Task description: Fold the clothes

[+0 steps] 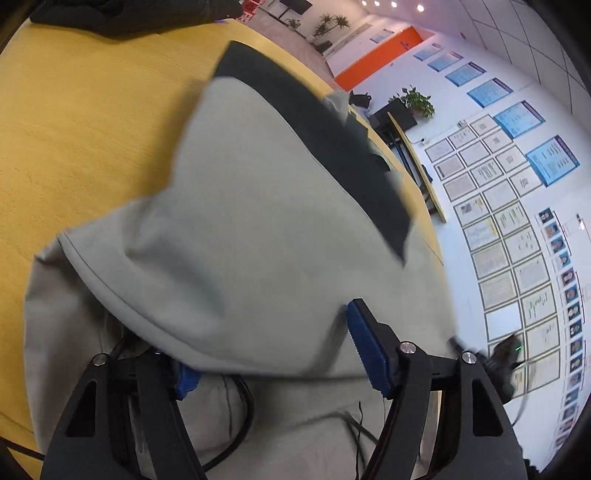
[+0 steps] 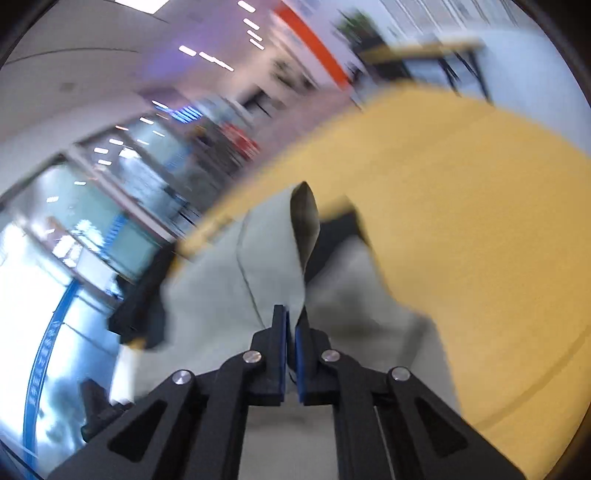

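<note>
A pale grey-green garment (image 1: 236, 221) with a black band (image 1: 317, 125) lies on the yellow wooden table (image 1: 81, 122). A fold of it drapes over my left gripper (image 1: 269, 354), whose jaws stand wide apart; the left blue pad is mostly hidden under the cloth. In the right wrist view the same garment (image 2: 221, 295) is blurred by motion. My right gripper (image 2: 290, 321) is shut on an edge of the garment, which rises in a pinched fold (image 2: 304, 218) from between the pads.
A dark garment (image 1: 129, 14) lies at the table's far edge. The table edge (image 1: 424, 206) runs close on the right, with open office floor, a desk and plants beyond. Black cables (image 1: 240, 424) lie under the left gripper.
</note>
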A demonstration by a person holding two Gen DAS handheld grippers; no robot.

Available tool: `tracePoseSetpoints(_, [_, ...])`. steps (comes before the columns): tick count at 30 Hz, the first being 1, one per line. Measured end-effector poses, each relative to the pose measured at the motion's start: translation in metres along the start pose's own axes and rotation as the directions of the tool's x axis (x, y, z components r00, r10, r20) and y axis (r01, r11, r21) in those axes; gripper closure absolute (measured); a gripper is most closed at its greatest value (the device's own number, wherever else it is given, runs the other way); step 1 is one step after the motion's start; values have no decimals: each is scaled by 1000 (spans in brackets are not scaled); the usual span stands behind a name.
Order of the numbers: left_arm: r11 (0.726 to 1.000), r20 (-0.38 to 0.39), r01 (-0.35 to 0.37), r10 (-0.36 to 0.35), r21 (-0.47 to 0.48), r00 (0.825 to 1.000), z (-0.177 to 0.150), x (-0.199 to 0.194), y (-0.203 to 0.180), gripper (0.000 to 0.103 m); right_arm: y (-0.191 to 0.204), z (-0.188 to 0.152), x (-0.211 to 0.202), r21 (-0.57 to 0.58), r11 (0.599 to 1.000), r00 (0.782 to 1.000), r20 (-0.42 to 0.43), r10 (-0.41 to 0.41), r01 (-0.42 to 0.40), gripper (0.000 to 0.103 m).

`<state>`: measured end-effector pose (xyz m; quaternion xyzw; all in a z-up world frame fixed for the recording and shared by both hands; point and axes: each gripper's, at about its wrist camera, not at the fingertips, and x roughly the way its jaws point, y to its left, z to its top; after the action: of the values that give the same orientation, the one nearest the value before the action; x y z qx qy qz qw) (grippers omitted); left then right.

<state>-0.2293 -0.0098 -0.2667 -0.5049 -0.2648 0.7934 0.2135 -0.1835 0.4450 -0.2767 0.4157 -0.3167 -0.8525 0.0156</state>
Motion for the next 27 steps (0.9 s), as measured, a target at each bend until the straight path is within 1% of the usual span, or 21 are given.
tracePoseSetpoints(1, [1000,21,-20,20,-7,1000,4,-3,3,39,-2,-3,6,-12,1000,1000,-19,-12,11,99])
tracePoseSetpoints(3, [998,94,-45,49,-45,994,12,-16,17,42,-2,-7,15,-42,999,999,-38,-19,18,99])
tracePoseSetpoints(4, [996,107,-6,15,-88,994,14,-19,27,42,-2,-10,20,-57,998,999,-48,-23,21,99])
tracePoseSetpoints(6, [991,121,18,-2,-130,993,18,-25,39,48,3,-10,27,-69,997,999,-49,-21,17,99])
tracePoseSetpoints(10, [997,170,-21,33,-72,985,12,-44,41,50,8,-10,39,-83,996,998,-54,-19,14,99])
tracePoseSetpoints(11, [997,175,-19,32,-77,984,10,-47,42,50,6,-8,39,-81,997,998,-59,-23,18,99])
tracePoseSetpoints(12, [996,180,-17,32,-83,983,8,-50,44,53,4,-6,39,-79,997,998,-63,-27,22,99])
tracePoseSetpoints(14, [997,171,-25,38,-76,985,4,-54,48,54,0,-2,40,-75,997,997,-73,-34,29,99])
tracePoseSetpoints(15, [998,166,-27,37,-64,986,2,-58,48,53,1,-2,40,-84,996,996,-76,-42,36,98])
tracePoseSetpoints(16, [999,161,-13,20,-42,987,2,-60,45,51,1,-2,40,-84,995,995,-85,-52,45,98])
tracePoseSetpoints(17, [1000,157,0,3,-20,988,2,-62,43,46,1,-2,41,-83,995,993,-96,-63,55,95])
tracePoseSetpoints(18, [1000,156,22,-21,-9,988,1,-72,45,44,1,-1,41,-82,994,991,-107,-74,65,93])
tracePoseSetpoints(19, [999,156,35,-36,12,987,1,-85,42,44,3,-1,36,-99,990,988,-106,-109,98,86])
tracePoseSetpoints(20, [998,156,46,-50,33,986,1,-97,39,44,5,0,31,-118,984,984,-102,-148,135,81])
tracePoseSetpoints(21, [998,179,31,-41,59,983,2,-114,34,43,8,1,25,-138,975,978,-97,-186,172,77])
tracePoseSetpoints(22, [996,222,15,-34,87,974,3,-145,29,42,10,1,19,-157,965,970,-92,-224,208,66])
tracePoseSetpoints(23, [994,265,-3,-28,114,964,3,-175,25,36,20,1,8,-209,953,970,-58,-234,218,55])
tracePoseSetpoints(24, [992,310,-33,-7,123,951,5,-205,22,28,32,0,-4,-265,938,971,-20,-238,224,52])
tracePoseSetpoints(25, [989,370,-79,27,126,929,5,-248,21,23,49,-4,-14,-348,916,978,9,-209,199,47])
tracePoseSetpoints(26, [985,410,-126,67,118,909,5,-276,20,13,68,-10,-25,-433,885,985,34,-172,169,42])
tracePoseSetpoints(27, [979,450,-173,107,107,887,5,-304,19,2,83,-18,-30,-507,849,988,46,-147,150,41])
